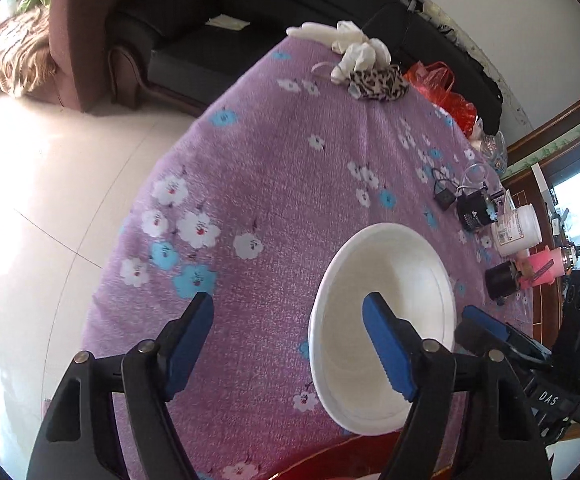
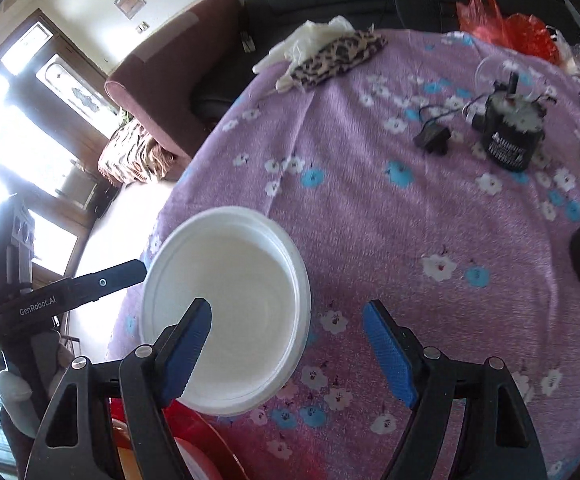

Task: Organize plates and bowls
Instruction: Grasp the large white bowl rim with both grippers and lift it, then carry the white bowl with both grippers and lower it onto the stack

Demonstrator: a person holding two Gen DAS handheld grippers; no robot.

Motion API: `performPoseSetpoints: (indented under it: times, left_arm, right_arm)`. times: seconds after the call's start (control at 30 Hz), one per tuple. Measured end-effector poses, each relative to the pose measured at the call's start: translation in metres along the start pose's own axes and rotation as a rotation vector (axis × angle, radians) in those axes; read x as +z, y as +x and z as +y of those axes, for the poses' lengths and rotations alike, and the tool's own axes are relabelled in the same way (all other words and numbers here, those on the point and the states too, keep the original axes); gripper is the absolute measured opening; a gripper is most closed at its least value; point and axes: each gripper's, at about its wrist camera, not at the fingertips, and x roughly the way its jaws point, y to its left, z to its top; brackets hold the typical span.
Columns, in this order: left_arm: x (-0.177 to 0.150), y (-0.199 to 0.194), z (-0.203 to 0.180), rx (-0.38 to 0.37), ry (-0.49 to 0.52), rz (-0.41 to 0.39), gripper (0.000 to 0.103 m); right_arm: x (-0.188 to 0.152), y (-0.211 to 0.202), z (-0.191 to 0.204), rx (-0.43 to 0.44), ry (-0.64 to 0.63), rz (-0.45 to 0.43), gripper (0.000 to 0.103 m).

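Hovering over a white bowl, both grippers spread wide

Hanging above the table, the left gripper [image 1: 288, 340] stands with its blue pads apart and nothing between them but cloth; its right-hand pad crosses in front of the white bowl [image 1: 386, 292] without gripping the rim. The right gripper [image 2: 288, 346] is likewise wide, its left-hand pad showing over the bowl's inside, its other pad over bare cloth; the bowl sits upright and empty near the table's near edge on the purple flowered tablecloth [image 1: 274, 168]. Just below it a red dish [image 2: 210, 440] peeks in. Further off lie a black motor with a plug [image 2: 510, 136], a white jar [image 1: 518, 230], a leopard-print cloth [image 1: 378, 84], white gloves [image 1: 354, 46] and a red plastic bag [image 1: 446, 96]; beyond stands a dark sofa [image 1: 218, 24].
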Motion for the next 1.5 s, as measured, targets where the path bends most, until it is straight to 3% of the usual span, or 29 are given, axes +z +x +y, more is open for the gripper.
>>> performPoseSetpoints:
  times: [0.17, 0.27, 0.3, 0.33, 0.43, 0.53, 0.73, 1.1, 1.5]
  left_arm:
    - [0.003, 0.013, -0.001, -0.022, 0.003, 0.042, 0.070]
    - [0.005, 0.017, -0.006, 0.001, 0.044, 0.060, 0.069]
    - [0.005, 0.019, -0.007, 0.006, 0.057, 0.074, 0.062]
    - [0.006, 0.023, -0.008, 0.012, 0.068, 0.096, 0.047]
    - [0.006, 0.034, -0.009, -0.007, 0.071, 0.156, 0.017]
    - [0.004, 0.034, -0.013, -0.025, 0.087, 0.153, 0.009]
    - [0.006, 0.002, -0.022, -0.017, 0.118, 0.060, 0.009]
    - [-0.008, -0.106, -0.042, -0.028, 0.164, -0.159, 0.009]
    - [-0.094, -0.200, -0.057, -0.015, 0.181, -0.291, 0.009]
  right_arm:
    - [-0.002, 0.021, -0.006, 0.029, 0.023, 0.054, 0.060]
    - [-0.004, 0.027, -0.005, 0.035, 0.020, 0.071, 0.055]
    - [-0.005, 0.028, -0.004, 0.033, 0.020, 0.072, 0.054]
    - [-0.005, 0.029, -0.004, 0.034, 0.020, 0.074, 0.050]
    - [-0.007, 0.031, -0.001, 0.032, 0.005, 0.084, 0.031]
    - [-0.007, 0.027, 0.007, 0.027, -0.019, 0.068, 0.020]
    - [0.002, 0.002, 0.027, 0.008, -0.071, -0.010, 0.020]
    - [-0.007, -0.085, 0.089, -0.001, -0.199, -0.213, 0.020]
    - [-0.070, -0.148, 0.122, 0.064, -0.242, -0.272, 0.020]
